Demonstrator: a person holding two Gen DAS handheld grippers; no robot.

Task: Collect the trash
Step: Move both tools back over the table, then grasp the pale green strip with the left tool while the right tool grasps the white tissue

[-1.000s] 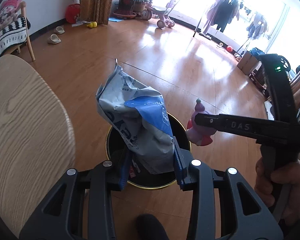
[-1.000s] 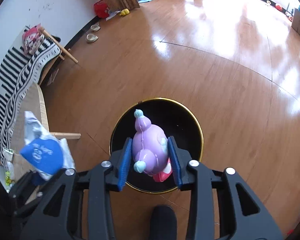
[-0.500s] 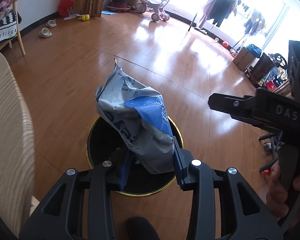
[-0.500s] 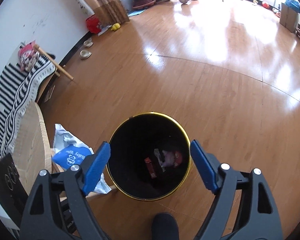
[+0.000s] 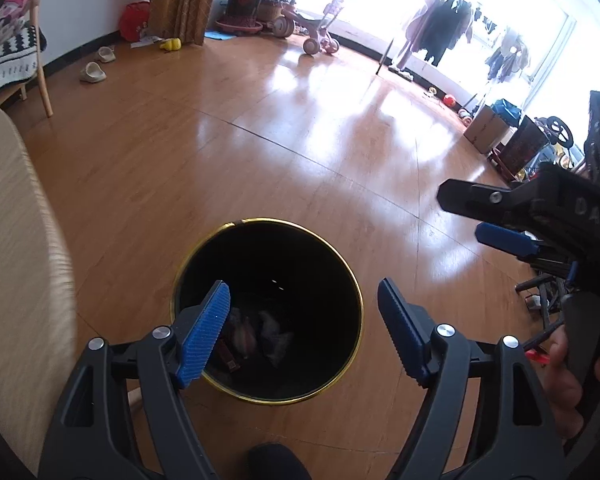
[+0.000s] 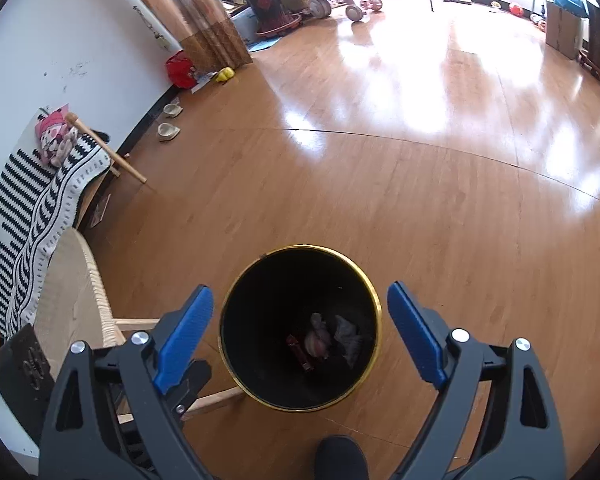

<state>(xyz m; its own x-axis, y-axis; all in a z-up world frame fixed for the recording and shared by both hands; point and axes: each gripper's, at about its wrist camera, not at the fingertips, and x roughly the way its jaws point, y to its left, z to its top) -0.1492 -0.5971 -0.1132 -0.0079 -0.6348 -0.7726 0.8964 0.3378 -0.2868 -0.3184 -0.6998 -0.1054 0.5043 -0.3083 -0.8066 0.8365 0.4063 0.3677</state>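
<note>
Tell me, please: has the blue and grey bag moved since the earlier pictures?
Yes. It left the left gripper, now open, and dropped down into the black bin; a grey crumpled shape lies at its bottom.

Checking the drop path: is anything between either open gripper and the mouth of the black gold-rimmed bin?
Nothing visible blocks it. The left gripper and right gripper hang open above the black gold-rimmed bin, its mouth uncovered, trash at the bottom.

Both wrist cameras look steeply down from close above the black bin (image 5: 268,308) (image 6: 300,328) on the wooden floor (image 5: 260,140) (image 6: 420,200). Each faces the far window; the left view sits left, nearer the bin.
</note>
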